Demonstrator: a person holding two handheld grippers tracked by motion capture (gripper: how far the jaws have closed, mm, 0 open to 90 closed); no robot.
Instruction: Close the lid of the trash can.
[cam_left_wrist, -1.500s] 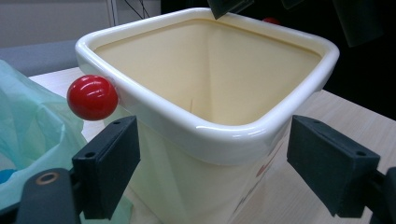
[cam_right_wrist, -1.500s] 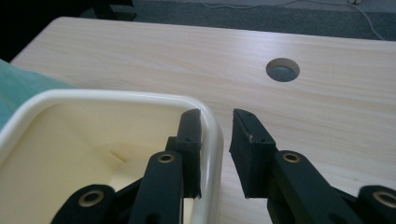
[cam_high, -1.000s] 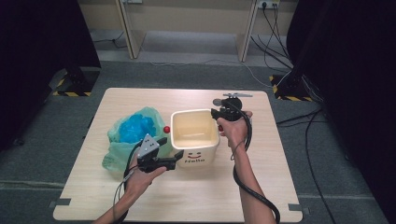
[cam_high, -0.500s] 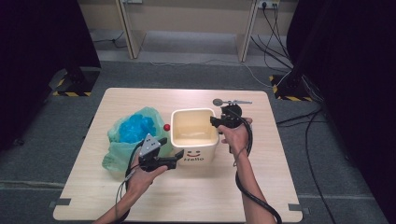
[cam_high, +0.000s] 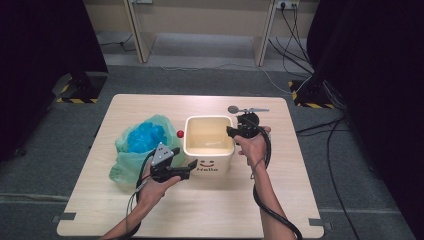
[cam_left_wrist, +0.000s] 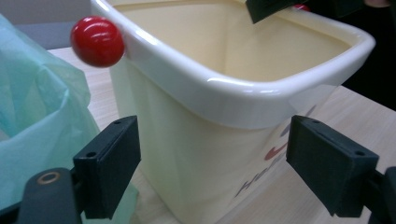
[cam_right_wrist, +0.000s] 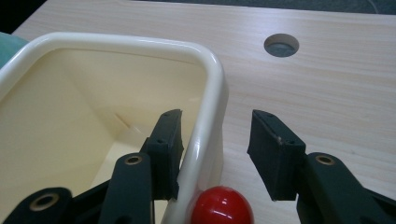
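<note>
I hold the right claw open astride the bin wall, one jaw inside, one outside, just above a red knob. The left claw is open too, jaws spread before the bin's near corner. The bin stands mid-desk, touching the green bag. The next step is probably a rim grip: seat the right jaws deeper before closing, clear of the knob, and keep the bin level.
</note>
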